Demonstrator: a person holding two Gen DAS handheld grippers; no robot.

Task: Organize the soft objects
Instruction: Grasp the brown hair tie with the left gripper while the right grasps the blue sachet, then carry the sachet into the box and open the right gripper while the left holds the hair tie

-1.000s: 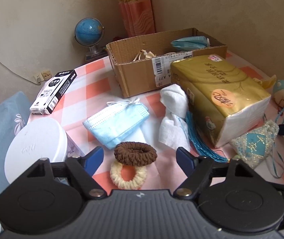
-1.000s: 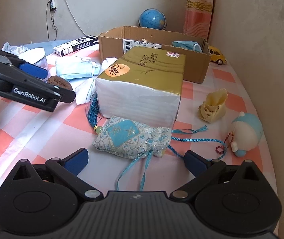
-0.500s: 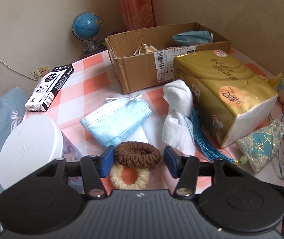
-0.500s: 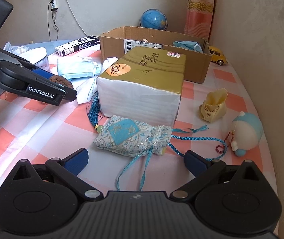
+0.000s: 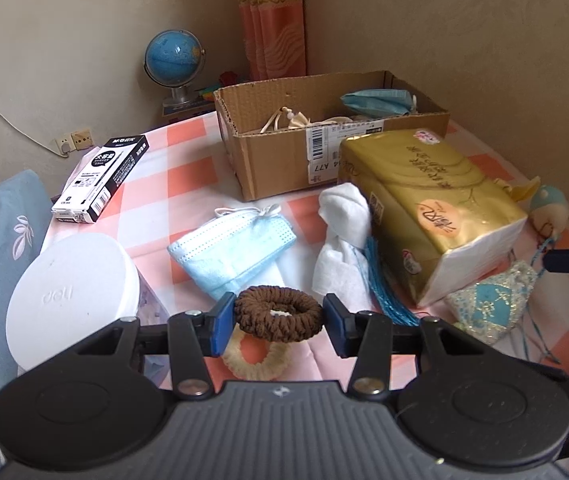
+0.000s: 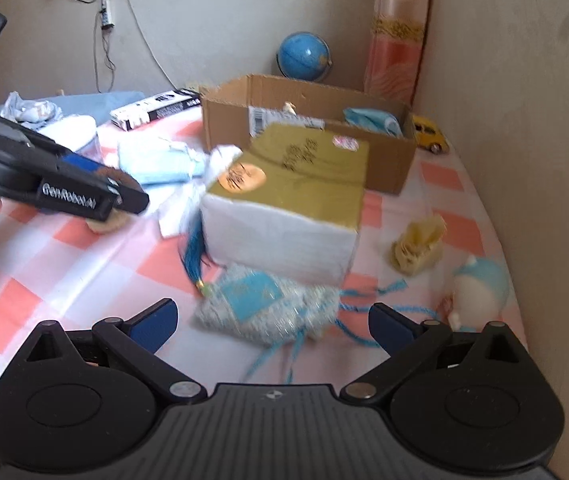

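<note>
left gripper "GenRobot.AI": fingers clamped on brown scrunchie | right gripper: fingers apart | white tub "deli" (embossed)

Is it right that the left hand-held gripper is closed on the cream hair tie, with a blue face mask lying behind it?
Not quite: the left wrist view shows the left hand-held gripper closed on the brown hair tie; the cream hair tie lies underneath. The blue face mask does lie behind.

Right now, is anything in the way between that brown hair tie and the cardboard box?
Nothing tall. The left gripper pinches the brown hair tie. Only the flat blue mask and a white tissue lie between it and the box; lifted, the tie should pass over both.
</note>
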